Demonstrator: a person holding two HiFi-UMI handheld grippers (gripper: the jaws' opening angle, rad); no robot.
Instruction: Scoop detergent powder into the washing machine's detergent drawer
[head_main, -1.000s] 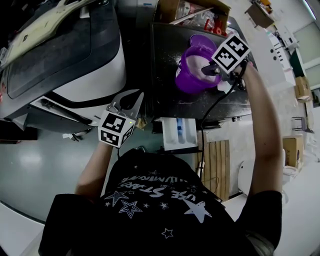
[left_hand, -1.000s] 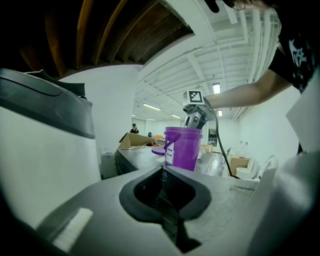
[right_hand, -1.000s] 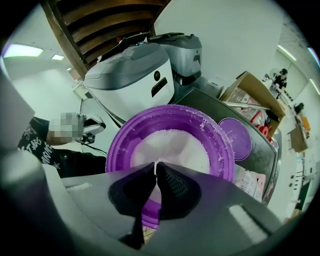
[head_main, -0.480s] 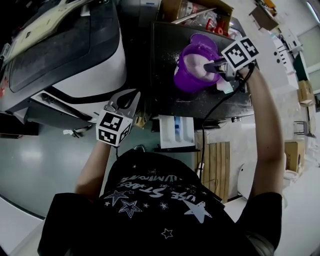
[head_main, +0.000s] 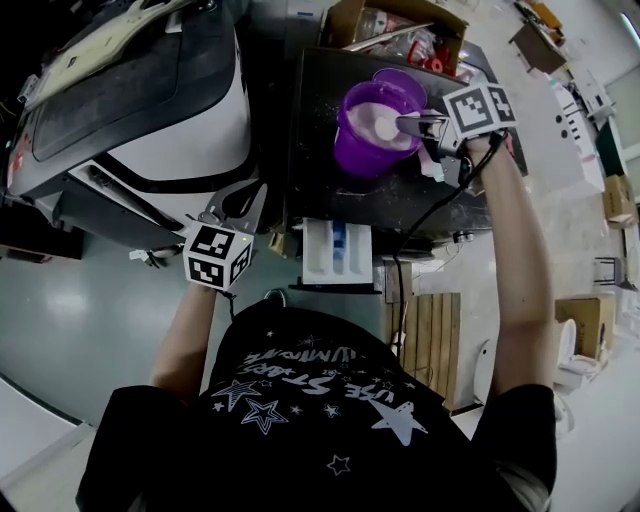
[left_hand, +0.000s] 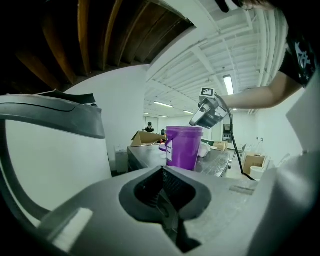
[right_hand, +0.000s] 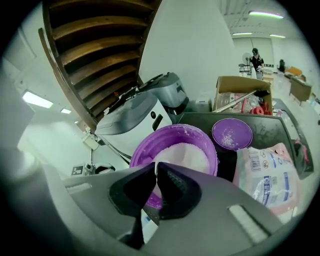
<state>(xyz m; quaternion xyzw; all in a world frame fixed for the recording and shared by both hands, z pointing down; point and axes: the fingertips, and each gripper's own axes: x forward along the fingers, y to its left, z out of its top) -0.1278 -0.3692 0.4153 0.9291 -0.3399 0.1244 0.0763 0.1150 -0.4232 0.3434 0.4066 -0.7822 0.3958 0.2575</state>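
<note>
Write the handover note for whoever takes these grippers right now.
Left gripper: shut, empty, left of the detergent drawer.
Right gripper: shut on the scoop, which dips into the powder in the purple tub on the machine top.
Drawer: pulled open, in front of the tub; lid behind it.
Done: tub and drawer open. Left: carry a scoopful to the drawer and tip it in.

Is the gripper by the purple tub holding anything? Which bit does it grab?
Yes. The right hand-held gripper pinches a white scoop by its handle, bowl end in the purple tub. The left hand-held gripper holds nothing; its jaws are shut.
</note>
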